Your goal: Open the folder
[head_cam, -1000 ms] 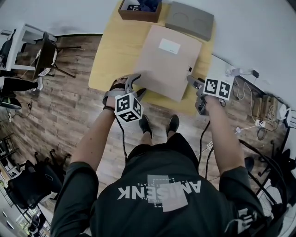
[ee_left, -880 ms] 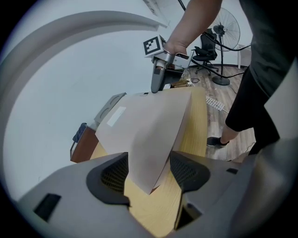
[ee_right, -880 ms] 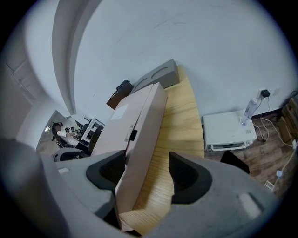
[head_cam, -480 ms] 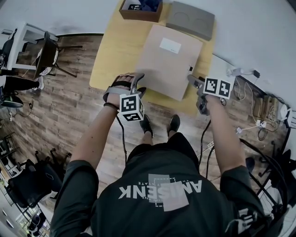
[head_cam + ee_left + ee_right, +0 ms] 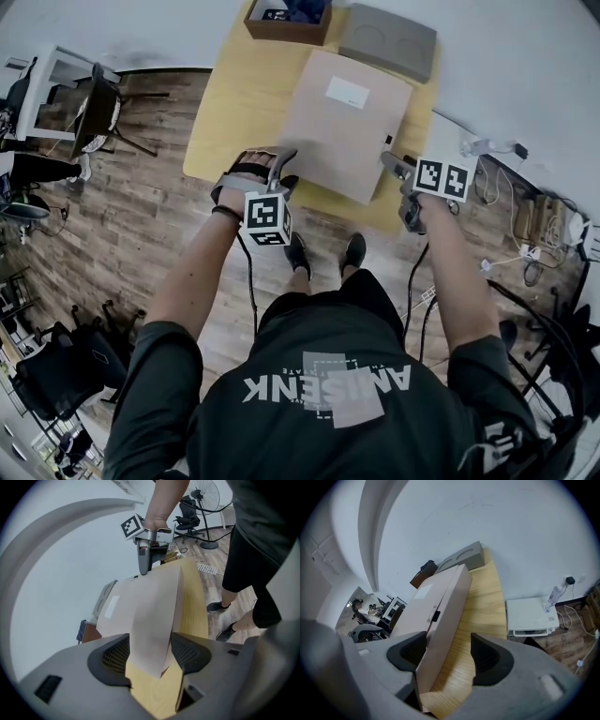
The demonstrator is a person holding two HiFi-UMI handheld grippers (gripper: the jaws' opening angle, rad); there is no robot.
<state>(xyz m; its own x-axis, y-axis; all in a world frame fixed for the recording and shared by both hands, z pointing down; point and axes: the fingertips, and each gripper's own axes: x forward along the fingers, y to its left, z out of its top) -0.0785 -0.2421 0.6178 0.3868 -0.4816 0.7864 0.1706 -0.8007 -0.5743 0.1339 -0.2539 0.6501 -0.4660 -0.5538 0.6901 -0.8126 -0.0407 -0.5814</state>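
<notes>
At the tabletop's near edge, left gripper and right gripper each straddle a near folder corner, jaws apart; pad contact unclear.

At the far edge of the wooden table sit a brown box and a grey tray; a black chair stands left of the table.
</notes>
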